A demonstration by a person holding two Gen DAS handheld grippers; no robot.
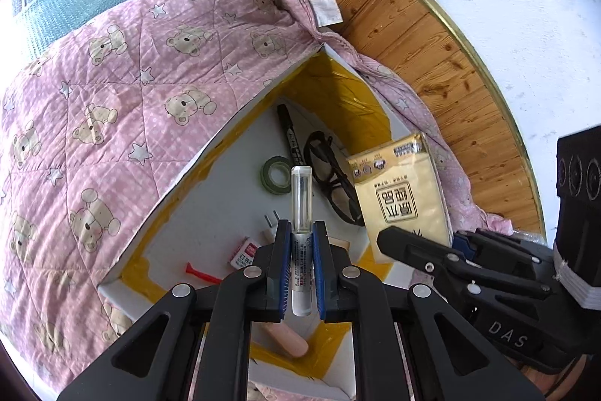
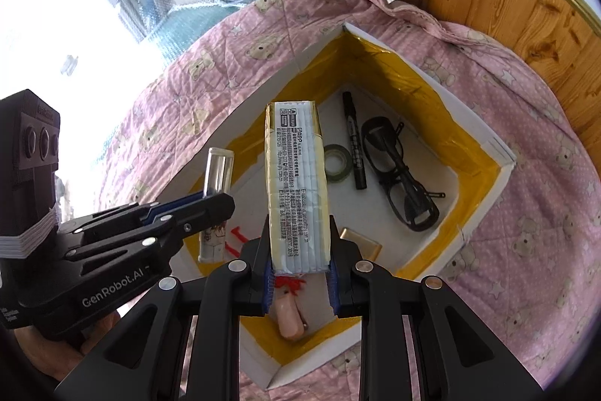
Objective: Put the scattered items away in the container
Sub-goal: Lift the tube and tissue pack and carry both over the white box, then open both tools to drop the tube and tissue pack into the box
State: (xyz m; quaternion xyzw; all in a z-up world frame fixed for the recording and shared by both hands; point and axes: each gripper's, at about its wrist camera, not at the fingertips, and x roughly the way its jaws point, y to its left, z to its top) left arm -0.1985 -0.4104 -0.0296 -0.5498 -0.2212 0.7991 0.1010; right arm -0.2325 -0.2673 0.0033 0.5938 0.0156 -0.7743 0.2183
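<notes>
Box point(image 2: 484, 145) below both loaded grippers: left gripper point(image 1: 301, 250) jaws clamp a tube point(image 1: 301, 205), right gripper point(image 2: 300, 265) jaws clamp a tissue pack point(image 2: 296, 183); releasing together risks collision, or landing on the glasses point(image 2: 402, 171).

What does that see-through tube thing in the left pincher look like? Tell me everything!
The tube is slim, with a clear plastic cap on top and a white printed body below. It stands about upright, pinched between the blue pads of the left gripper, which alone touch it. It hangs above the open white box with yellow tape inside, not yet dropped in. The print is too small to read.
</notes>
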